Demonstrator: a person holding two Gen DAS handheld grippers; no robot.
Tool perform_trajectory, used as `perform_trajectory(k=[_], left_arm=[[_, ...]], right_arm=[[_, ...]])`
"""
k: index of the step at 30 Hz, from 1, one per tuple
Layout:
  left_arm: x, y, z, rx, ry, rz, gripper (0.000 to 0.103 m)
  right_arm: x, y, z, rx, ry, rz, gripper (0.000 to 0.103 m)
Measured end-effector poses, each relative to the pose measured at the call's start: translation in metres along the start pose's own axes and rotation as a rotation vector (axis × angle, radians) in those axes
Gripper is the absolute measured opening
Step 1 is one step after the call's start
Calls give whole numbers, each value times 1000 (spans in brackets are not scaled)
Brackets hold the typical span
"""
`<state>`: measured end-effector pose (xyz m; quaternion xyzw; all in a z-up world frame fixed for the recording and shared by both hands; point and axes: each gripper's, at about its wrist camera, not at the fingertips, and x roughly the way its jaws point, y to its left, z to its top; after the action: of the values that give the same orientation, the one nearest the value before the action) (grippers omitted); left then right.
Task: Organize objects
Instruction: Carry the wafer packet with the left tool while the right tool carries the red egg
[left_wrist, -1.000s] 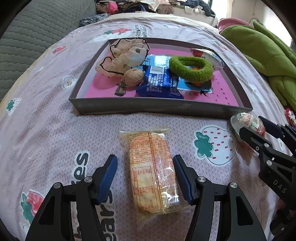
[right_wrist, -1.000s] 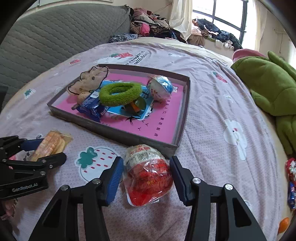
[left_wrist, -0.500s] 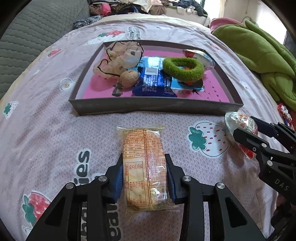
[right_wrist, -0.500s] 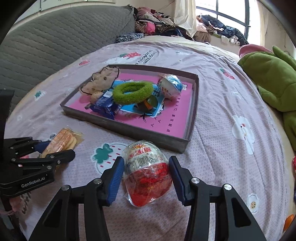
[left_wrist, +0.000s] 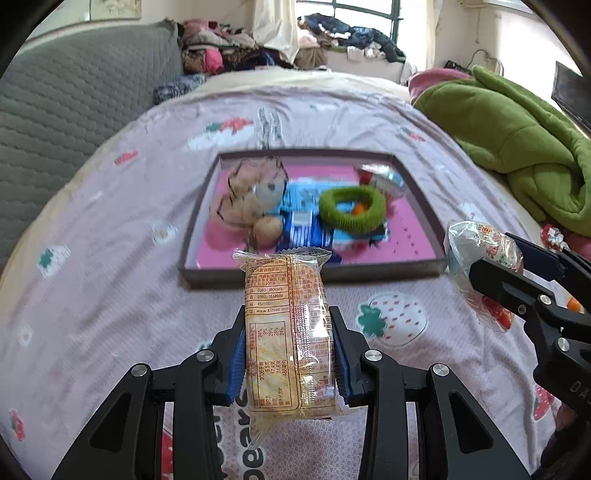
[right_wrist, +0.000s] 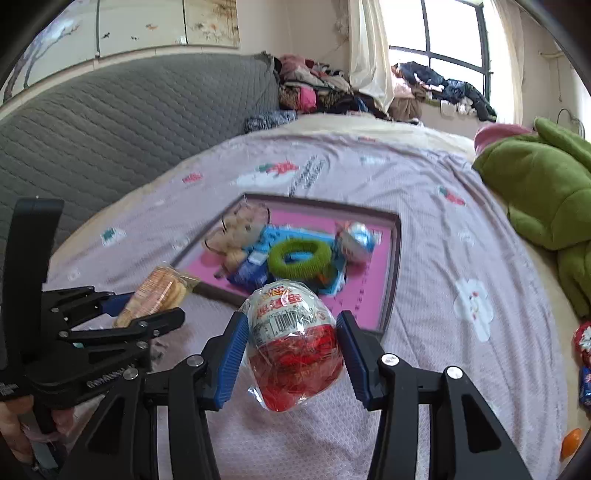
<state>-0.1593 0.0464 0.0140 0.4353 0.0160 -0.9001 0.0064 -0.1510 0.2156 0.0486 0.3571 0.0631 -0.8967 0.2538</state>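
Both tools now grip their snacks and have lifted them off the bed: the left tool (left_wrist: 288, 358) squeezes the cracker pack (left_wrist: 290, 332), the right tool (right_wrist: 291, 350) the wrapped egg (right_wrist: 293, 339), ready for the tray (left_wrist: 314, 271).

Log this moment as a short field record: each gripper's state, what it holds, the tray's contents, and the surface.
left gripper: shut on cracker pack, lifted off the bedspread
right gripper: shut on wrapped egg toy
tray: pink floor, dark rim, ahead of both grippers
tray contents: green ring, blue packet, beige pouch, another wrapped egg
surface: bedspread with strawberry print
beside: green blanket
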Motion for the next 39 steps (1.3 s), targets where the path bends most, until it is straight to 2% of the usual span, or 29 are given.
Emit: perform_trajectory(k=[10,19,23,29,39], left_arm=[[-38,6,29,13,-98,-1,40],[-40,17,59,10,-144,2,40],[-24,30,73,-6,-150,-16,40],[27,52,85,-17,-107,-1,40],[104,57,68,-16,-27,-4,40]], right_arm=[[-31,11,36,-4,-91,-20,50],[-30,8,65,5,-128,-46,50],[-15,-5,68,36,-115,-66,50],[23,-30,58,95,-65,-107,50],[91,-45,35,119,38,-160,50]])
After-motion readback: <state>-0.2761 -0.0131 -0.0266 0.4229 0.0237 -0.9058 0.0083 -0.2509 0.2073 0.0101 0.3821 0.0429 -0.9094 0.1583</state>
